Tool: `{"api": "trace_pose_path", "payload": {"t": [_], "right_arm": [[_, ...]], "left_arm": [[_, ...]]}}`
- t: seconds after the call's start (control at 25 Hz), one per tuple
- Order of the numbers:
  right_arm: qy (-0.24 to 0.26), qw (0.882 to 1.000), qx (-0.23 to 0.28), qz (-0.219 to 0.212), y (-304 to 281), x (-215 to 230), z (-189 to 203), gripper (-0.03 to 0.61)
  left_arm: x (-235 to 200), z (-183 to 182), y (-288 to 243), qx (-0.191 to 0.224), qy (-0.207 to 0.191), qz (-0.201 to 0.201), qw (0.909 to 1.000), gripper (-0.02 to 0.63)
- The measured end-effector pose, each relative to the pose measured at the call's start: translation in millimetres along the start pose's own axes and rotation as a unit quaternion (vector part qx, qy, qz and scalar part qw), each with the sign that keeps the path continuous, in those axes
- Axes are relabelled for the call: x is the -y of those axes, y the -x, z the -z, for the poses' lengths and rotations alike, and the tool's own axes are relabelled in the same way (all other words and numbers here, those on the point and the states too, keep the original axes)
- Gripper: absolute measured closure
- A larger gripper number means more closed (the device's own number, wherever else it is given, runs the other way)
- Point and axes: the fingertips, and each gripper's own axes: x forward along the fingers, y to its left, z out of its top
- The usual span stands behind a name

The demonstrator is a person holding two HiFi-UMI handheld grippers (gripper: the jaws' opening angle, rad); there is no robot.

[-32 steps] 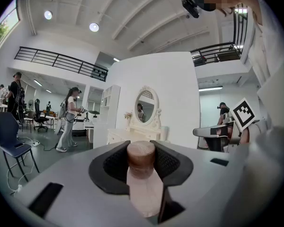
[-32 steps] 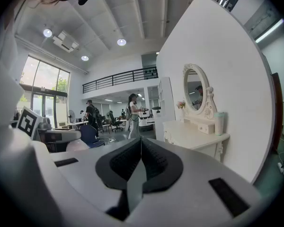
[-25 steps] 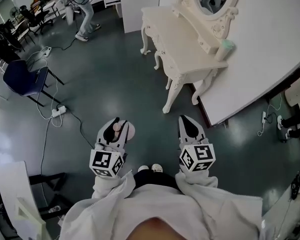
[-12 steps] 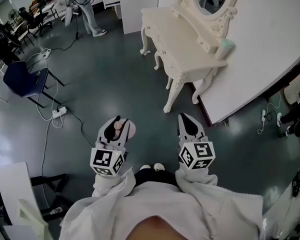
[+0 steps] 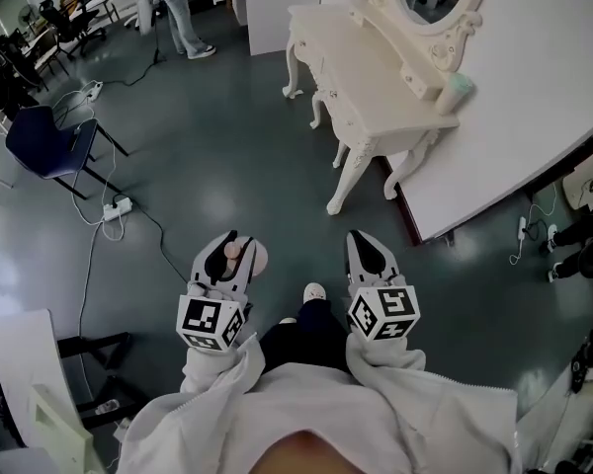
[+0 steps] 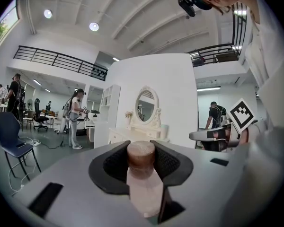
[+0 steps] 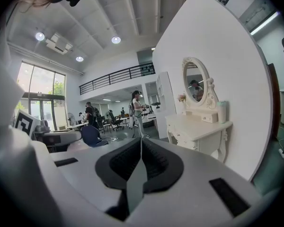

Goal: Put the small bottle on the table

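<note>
A small pale pink bottle (image 6: 143, 183) with a brown cap stands between the jaws of my left gripper (image 6: 141, 162), which is shut on it. From the head view the bottle (image 5: 239, 253) shows at the tip of the left gripper (image 5: 227, 255), low over the floor. My right gripper (image 5: 368, 255) is beside it, shut and empty; its pads meet in the right gripper view (image 7: 141, 161). The white dressing table (image 5: 371, 72) with an oval mirror stands ahead against a white wall, also in the left gripper view (image 6: 135, 134) and right gripper view (image 7: 196, 126).
A pale green cup (image 5: 456, 89) stands on the table's right end by the mirror base. A blue chair (image 5: 44, 146) and a floor cable with power strip (image 5: 117, 207) lie to the left. A person (image 5: 173, 8) stands at the far back. A black frame (image 5: 89, 363) is near left.
The view has moved forward a little toward the dressing table and my foot has stepped ahead. Both grippers keep their places and the bottle stays held.
</note>
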Motion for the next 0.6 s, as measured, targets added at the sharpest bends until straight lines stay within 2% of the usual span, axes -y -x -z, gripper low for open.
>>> {"api": "trace_pose_path", "payload": {"t": [0.36, 0.6], "right_arm": [[0.003, 1.000, -0.011, -0.018, -37.3, 7.6, 2.7, 0.543], [0.002, 1.000, 0.001, -0.014, -84.1, 37.5, -23.8, 0.543]], "left_arm": [[-15.9, 13.8, -24.6, -0.013, 0.010, -0.011, 0.9998, 0.480], [-37.7, -3.3, -71.1, -0.003, 0.003, -0.019, 0.9998, 0.480]]}}
